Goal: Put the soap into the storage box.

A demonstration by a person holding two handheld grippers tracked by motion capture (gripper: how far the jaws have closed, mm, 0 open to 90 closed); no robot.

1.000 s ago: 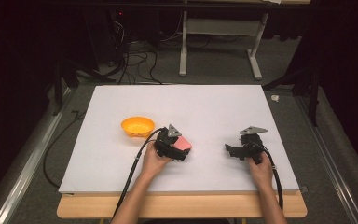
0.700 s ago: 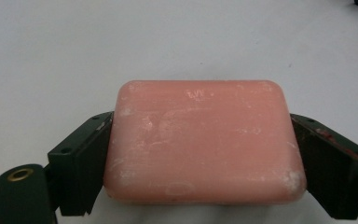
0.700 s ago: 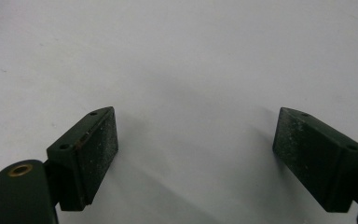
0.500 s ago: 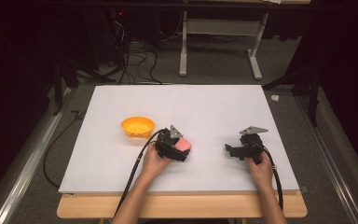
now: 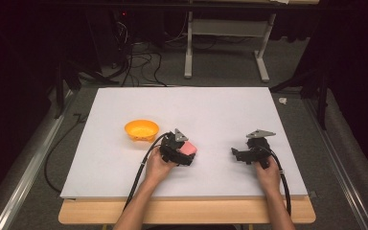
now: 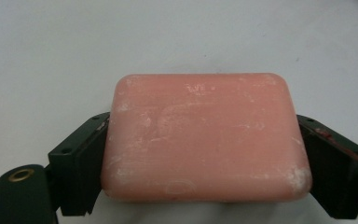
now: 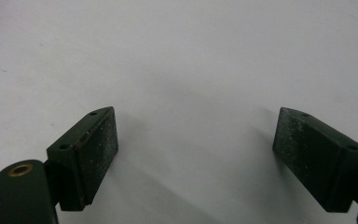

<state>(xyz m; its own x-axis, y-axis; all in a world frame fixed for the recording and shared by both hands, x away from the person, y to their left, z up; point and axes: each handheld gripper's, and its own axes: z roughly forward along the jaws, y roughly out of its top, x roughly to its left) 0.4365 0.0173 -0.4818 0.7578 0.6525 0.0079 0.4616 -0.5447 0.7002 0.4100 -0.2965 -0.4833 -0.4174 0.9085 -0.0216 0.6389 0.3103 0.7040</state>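
matt, scuffed pink soap bar

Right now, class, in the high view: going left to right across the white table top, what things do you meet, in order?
Orange bowl → left gripper, its jaws closed on the pink soap bar → right gripper, its jaws open and holding nothing.

The left tongs hide the pink soap's sides.
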